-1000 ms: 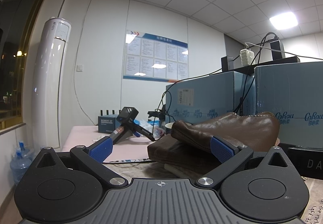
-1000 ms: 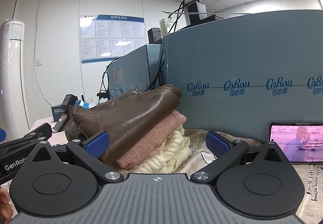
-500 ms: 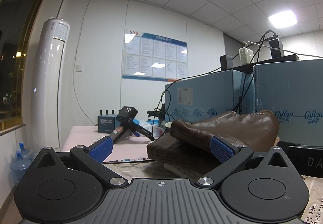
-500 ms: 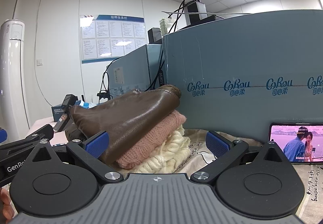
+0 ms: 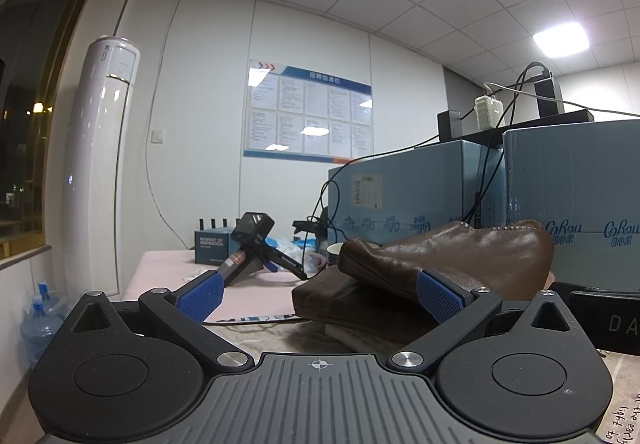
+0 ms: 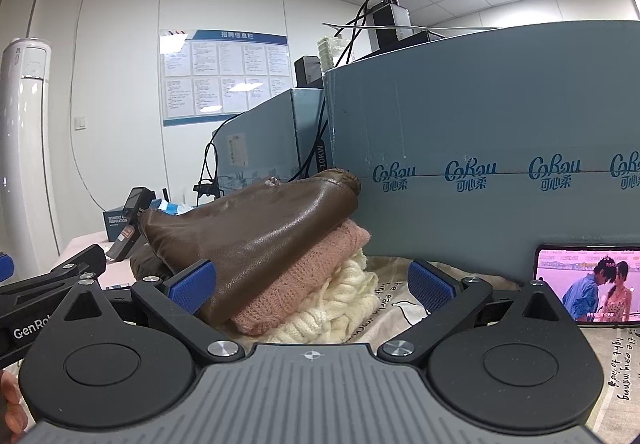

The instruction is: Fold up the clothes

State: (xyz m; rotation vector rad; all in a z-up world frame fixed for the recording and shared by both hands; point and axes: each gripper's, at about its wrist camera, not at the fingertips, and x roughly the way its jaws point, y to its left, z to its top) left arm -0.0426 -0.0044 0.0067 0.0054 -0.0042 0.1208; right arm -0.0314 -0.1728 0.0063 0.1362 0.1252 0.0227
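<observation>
In the left wrist view, the left gripper (image 5: 319, 294) is sitting wide open with nothing between its blue pads. Just ahead, a folded brown leather garment (image 5: 448, 268) is lying on the table (image 5: 168, 264), in front of blue cardboard boxes (image 5: 400, 184). A handheld camera rig (image 5: 256, 244) is resting farther back on the pink surface.

In the right wrist view, the right gripper (image 6: 312, 282) is likewise gaping wide and holding nothing. The brown garment (image 6: 260, 232) is topping a stack, lying over a pink knit sweater (image 6: 304, 296) and a cream knit sweater (image 6: 340, 308). A phone (image 6: 588, 286) is leaning against the box at right, its screen lit
</observation>
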